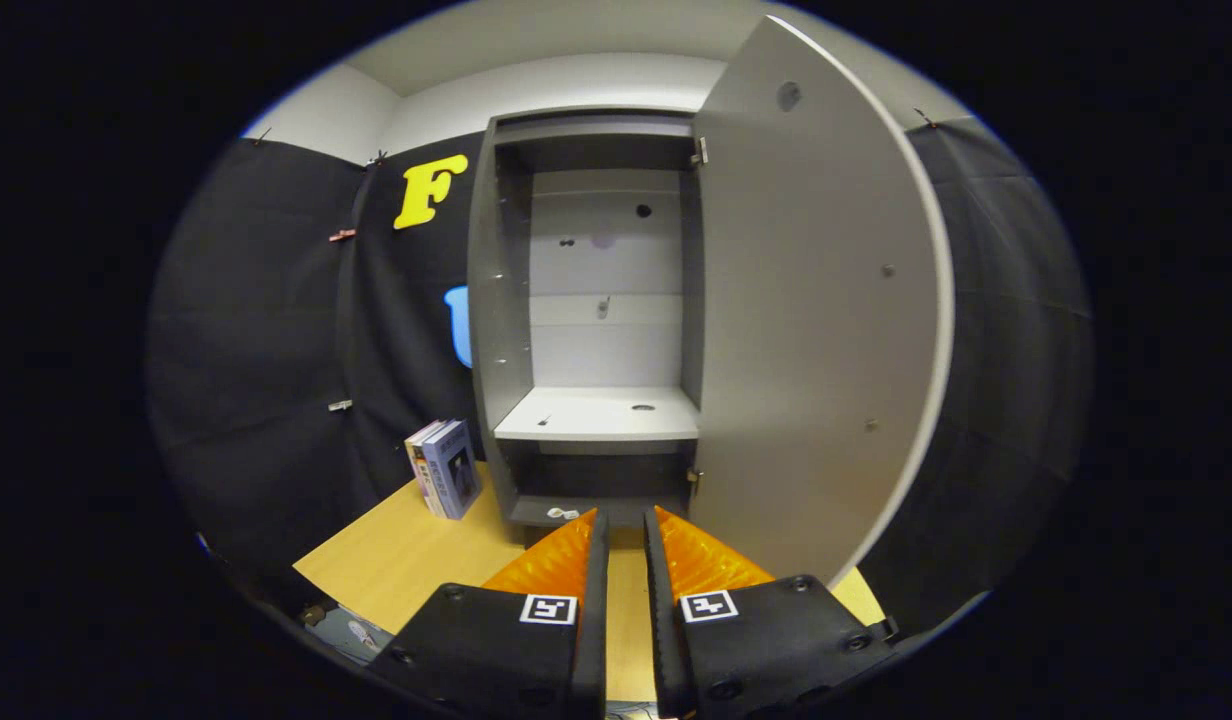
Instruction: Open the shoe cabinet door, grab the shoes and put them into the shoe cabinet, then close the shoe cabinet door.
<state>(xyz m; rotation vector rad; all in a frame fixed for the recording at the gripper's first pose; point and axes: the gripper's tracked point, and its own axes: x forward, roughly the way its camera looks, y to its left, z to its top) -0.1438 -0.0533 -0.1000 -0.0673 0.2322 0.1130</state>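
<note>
The grey shoe cabinet (496,300) stands upright on the wooden table (406,570), straight ahead of my fingers. Its door (816,300) is swung wide open to the right, with its edge reaching close to my right finger. Inside, a pale shelf (596,412) splits the cabinet into a tall upper bay and a low dark bottom bay. A small white bit (563,513) lies on the bottom bay's floor. My gripper (626,515) points at the bottom bay, its fingers nearly together with only a thin gap and nothing held between them.
A few upright books (446,468) lean against the cabinet's left side on the table. Black cloth walls close in on the left and behind the open door. The table's front left corner (311,570) is near my left finger.
</note>
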